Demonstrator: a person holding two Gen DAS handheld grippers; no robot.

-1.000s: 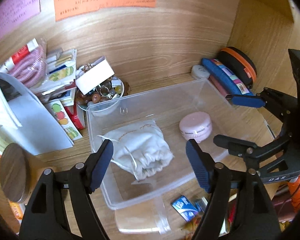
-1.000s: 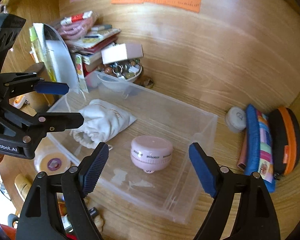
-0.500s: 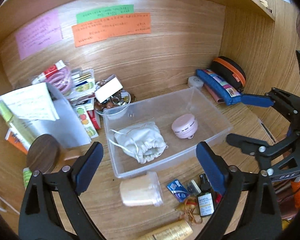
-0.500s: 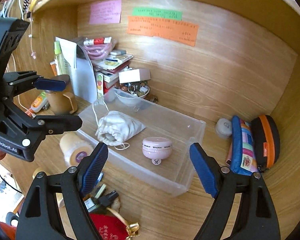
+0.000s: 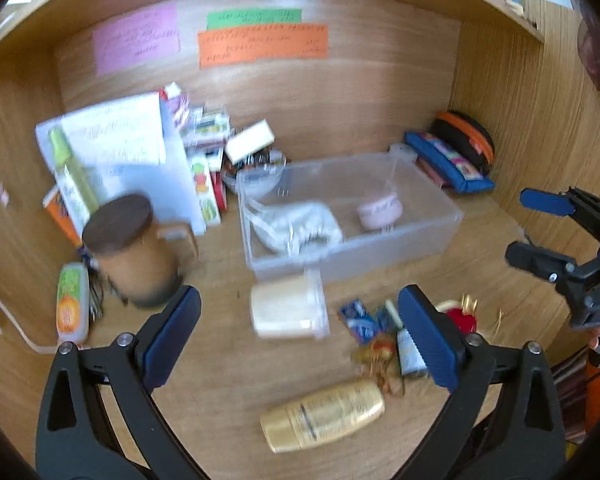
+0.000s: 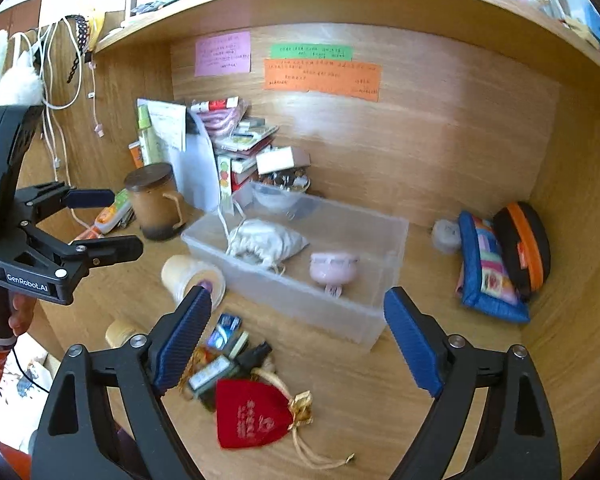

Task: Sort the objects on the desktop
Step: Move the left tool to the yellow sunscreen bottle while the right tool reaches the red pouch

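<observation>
A clear plastic box [image 5: 440,236] [image 6: 340,316] stands on the wooden desk and holds a white drawstring pouch [image 5: 300,224] [image 6: 264,240] and a round pink timer [image 5: 380,210] [image 6: 334,270]. In front of it lie a jar of cotton pads [image 5: 288,312] [image 6: 192,276], small blue packets [image 5: 358,320] [image 6: 226,330], a red pouch [image 6: 248,412] and a gold tube [image 5: 324,416]. My left gripper [image 5: 298,294] [image 6: 122,222] and right gripper [image 6: 298,294] [image 5: 519,224] hover above this clutter, short of the box. Both jaws are opening, with nothing between them.
A lidded brown mug [image 5: 132,248] and stacked papers and boxes [image 5: 140,152] fill the left. A bowl of trinkets [image 6: 288,180] sits behind the box. A blue pencil case [image 6: 488,268] and a black-orange case [image 6: 524,244] lie in the right corner. Wooden walls enclose the desk.
Both grippers have pulled back from over the box, so the clutter in front of it came into view. Their jaws have spread wider. The pouch and timer stay in the box.
</observation>
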